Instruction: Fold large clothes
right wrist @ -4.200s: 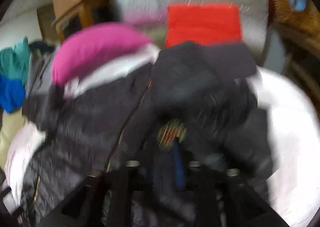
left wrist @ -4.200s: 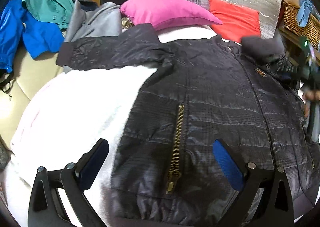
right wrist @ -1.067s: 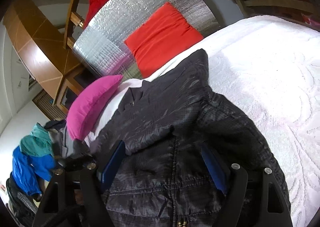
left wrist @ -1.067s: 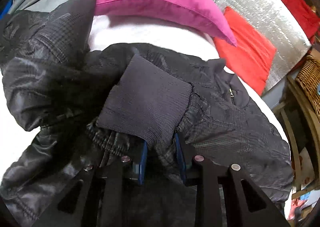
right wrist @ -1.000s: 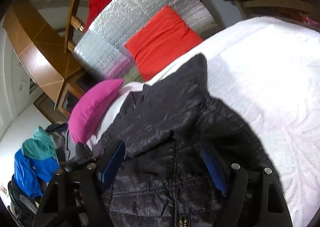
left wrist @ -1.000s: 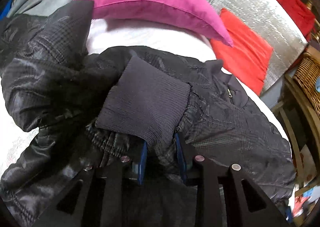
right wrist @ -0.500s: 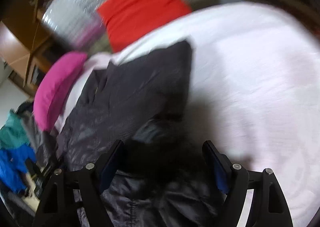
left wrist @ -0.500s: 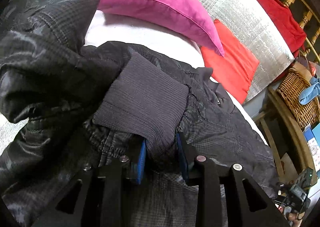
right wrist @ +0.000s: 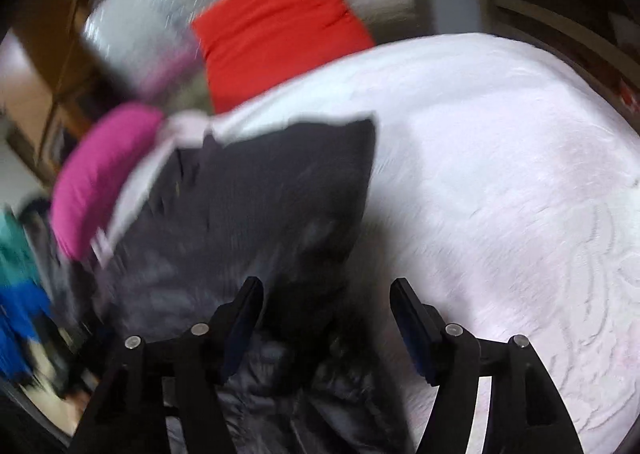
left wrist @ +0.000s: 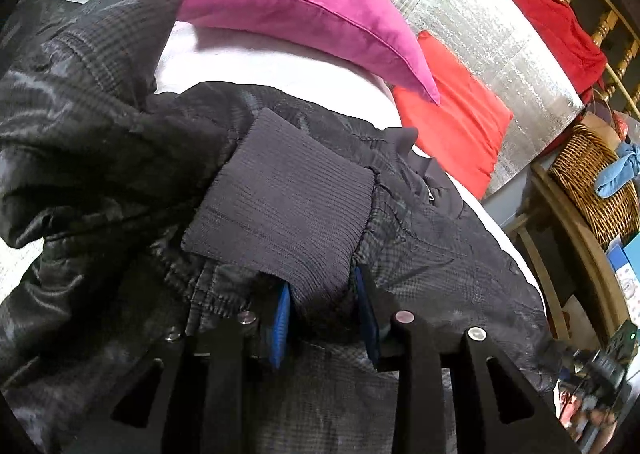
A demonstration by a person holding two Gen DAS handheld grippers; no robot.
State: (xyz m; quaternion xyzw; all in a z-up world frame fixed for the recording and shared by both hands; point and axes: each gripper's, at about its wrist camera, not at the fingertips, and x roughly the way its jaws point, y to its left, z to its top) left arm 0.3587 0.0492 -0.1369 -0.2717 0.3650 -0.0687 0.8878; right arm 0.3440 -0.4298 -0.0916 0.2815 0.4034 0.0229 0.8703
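A black quilted jacket lies spread on the white bed cover. One sleeve is folded over the jacket's body, and my left gripper is shut on its ribbed knit cuff, which sticks up between the blue pads. In the blurred right wrist view the jacket fills the left half. My right gripper hovers at its right edge, jaws apart and opening. Dark jacket fabric lies loosely between them, close to the left finger, and neither pad presses on it.
A pink pillow, a red cushion and a silver foil panel stand at the head of the bed. A wicker basket sits on a wooden frame at the right. Bare white cover stretches right of the jacket.
The right gripper has swept rightward across the jacket to its edge by the white cover, with its jaws a little narrower. The left gripper keeps its clamp on the cuff, tilted slightly.
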